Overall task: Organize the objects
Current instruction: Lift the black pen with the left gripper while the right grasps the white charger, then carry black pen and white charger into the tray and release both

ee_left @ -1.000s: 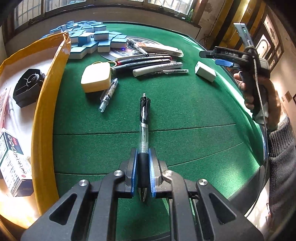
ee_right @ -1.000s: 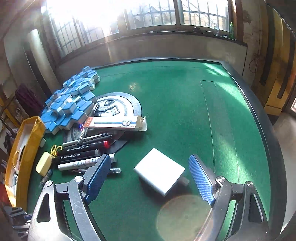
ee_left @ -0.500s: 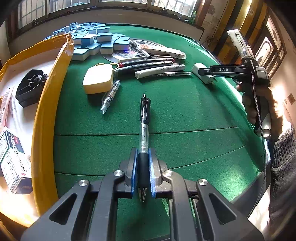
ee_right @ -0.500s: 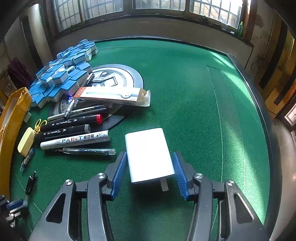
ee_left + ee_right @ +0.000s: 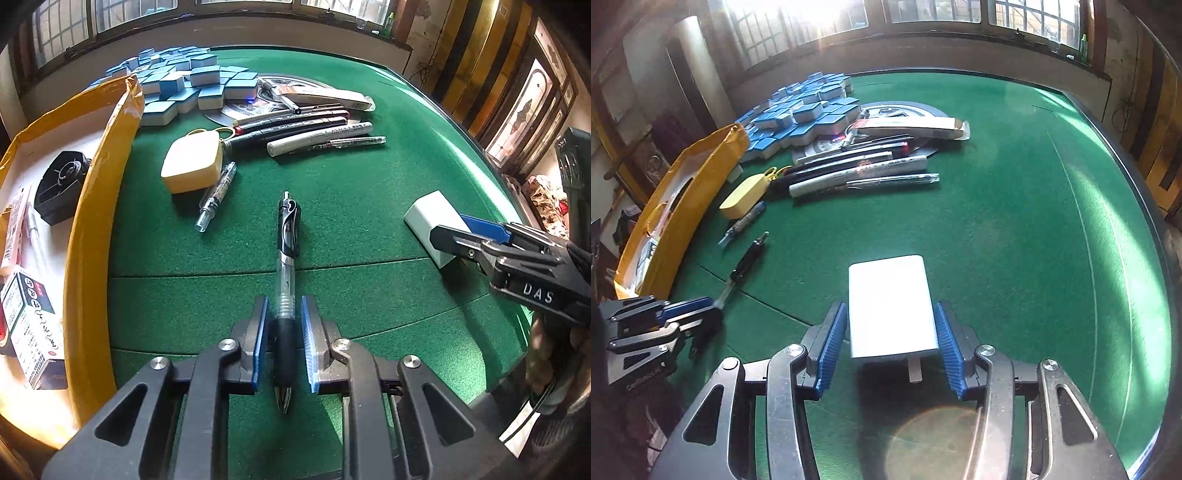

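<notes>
A black and clear click pen (image 5: 286, 273) lies on the green felt between the pads of my left gripper (image 5: 283, 345), whose jaws stand a little apart from it on both sides. My right gripper (image 5: 892, 349) is shut on a white charger block (image 5: 890, 302), its pads against both sides. The same block (image 5: 432, 221) and right gripper show in the left wrist view at the right. The pen (image 5: 746, 264) and left gripper (image 5: 690, 314) show in the right wrist view at the left.
A yellow-rimmed box (image 5: 86, 236) at the left holds a black tape dispenser (image 5: 61, 184) and a small carton (image 5: 31, 321). A yellow case (image 5: 192, 162), a clear pen (image 5: 218, 195), several markers (image 5: 317, 136) and blue tiles (image 5: 184, 81) lie further back.
My left gripper has opened off the pen, which now lies on the felt. My right gripper closed on the white block and brought it nearer to the front.
</notes>
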`<act>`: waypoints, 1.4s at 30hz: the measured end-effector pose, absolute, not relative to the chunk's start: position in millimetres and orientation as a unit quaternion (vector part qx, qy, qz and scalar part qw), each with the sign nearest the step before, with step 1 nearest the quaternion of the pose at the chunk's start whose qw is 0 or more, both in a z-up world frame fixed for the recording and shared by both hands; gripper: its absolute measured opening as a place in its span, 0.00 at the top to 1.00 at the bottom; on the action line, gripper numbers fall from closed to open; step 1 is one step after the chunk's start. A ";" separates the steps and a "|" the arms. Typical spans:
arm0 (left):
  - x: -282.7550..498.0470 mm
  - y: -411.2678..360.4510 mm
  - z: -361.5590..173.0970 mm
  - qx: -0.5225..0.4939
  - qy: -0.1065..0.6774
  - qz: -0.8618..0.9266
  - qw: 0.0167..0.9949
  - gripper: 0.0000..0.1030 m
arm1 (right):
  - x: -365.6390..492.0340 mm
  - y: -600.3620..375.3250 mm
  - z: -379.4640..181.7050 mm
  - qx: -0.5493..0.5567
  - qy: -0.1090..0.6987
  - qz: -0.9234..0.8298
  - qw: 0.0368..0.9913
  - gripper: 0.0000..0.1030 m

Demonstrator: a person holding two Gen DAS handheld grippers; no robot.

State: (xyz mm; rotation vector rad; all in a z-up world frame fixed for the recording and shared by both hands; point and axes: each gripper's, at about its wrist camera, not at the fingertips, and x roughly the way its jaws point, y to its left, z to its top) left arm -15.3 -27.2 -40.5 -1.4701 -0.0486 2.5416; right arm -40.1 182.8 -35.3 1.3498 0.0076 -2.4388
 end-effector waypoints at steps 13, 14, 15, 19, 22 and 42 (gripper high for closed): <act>-18.4 -18.9 -42.2 -0.477 0.028 0.874 0.082 0.92 | -42.0 176.0 -44.5 0.474 -0.004 -0.868 0.150 0.58; -16.6 -21.1 -41.9 -0.477 0.020 0.875 0.083 0.92 | -39.6 174.5 -44.3 0.474 -0.007 -0.867 0.152 0.58; -14.4 -24.1 -41.5 -0.476 0.009 0.875 0.086 0.92 | -37.0 173.1 -44.3 0.474 -0.016 -0.866 0.160 0.59; 1.6 -40.4 -27.7 -0.458 -0.035 0.883 0.095 0.92 | -25.9 165.2 -39.5 0.468 -0.056 -0.861 0.192 0.59; 13.7 -57.0 -10.9 -0.442 -0.069 0.889 0.100 0.92 | -18.6 147.8 -29.0 0.457 -0.057 -0.863 0.210 0.59; -9.2 -257.8 30.5 -0.398 -0.158 0.904 -0.025 0.92 | -21.5 -73.3 7.7 0.433 0.036 -0.815 0.384 0.59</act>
